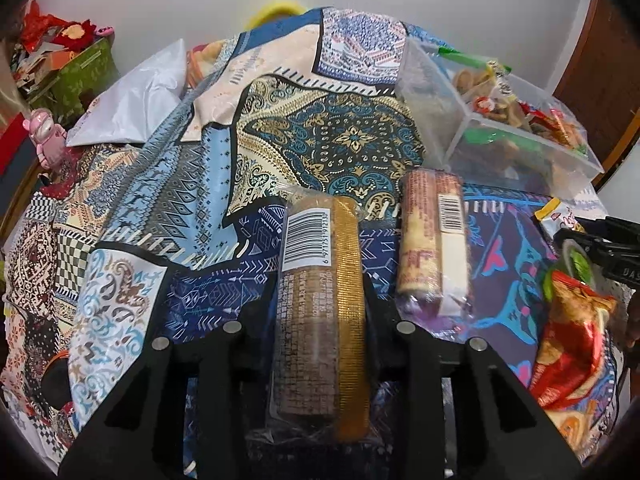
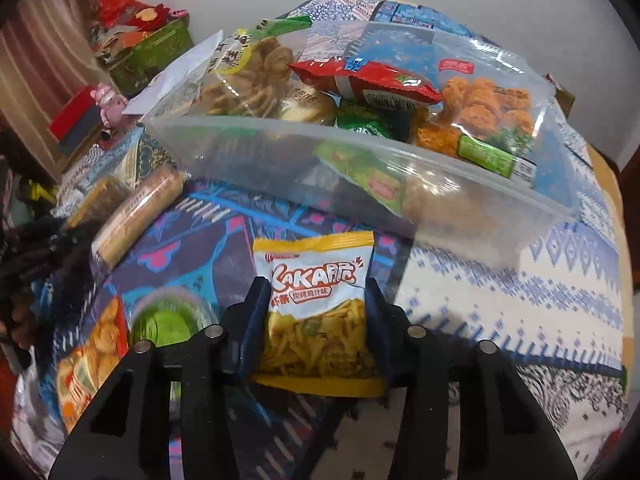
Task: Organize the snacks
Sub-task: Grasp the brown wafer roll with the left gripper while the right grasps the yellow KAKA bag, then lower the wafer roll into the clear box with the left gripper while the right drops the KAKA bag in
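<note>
Snacks everywhere on the patterned tablecloth, and both grippers are busy. The left gripper is clamped on a brown biscuit roll, barcode up, lying lengthwise between its jaws. Just beside it to the right lies a second, paler biscuit roll. Over on the other side, the right gripper has its pads pressed against the sides of a yellow-and-white chip packet, which sits on the cloth right in front of the clear plastic bin. That bin already holds a heap of packets: a red one, a bag of orange puffs, green wrappers.
</note>
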{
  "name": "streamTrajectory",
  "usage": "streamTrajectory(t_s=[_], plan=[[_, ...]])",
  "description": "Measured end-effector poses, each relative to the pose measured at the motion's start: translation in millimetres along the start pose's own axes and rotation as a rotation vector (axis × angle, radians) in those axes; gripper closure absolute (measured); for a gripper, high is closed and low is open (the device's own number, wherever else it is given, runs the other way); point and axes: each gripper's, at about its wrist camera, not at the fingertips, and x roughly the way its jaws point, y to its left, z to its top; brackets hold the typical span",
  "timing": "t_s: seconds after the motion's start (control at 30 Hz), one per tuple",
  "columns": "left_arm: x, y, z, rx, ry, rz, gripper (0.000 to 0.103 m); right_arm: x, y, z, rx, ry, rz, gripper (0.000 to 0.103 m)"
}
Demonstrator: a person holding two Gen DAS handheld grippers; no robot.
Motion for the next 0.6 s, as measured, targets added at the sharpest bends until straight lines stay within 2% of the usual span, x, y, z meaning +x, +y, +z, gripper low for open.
streamTrajectory(t_s=[0.3, 0.6], plan=[[-44.3, -6.3, 3.5, -0.002, -0.078, -0.004, 0.067, -29.9, -4.2, -10.0, 0.019, -0.062, -0.037, 0.064], [-79.2, -30.8, 32.1, 0.024, -0.188, -0.044, 0.067, -72.3, -11.5, 3.1, 0.045, -0.185, -0.048, 0.065]])
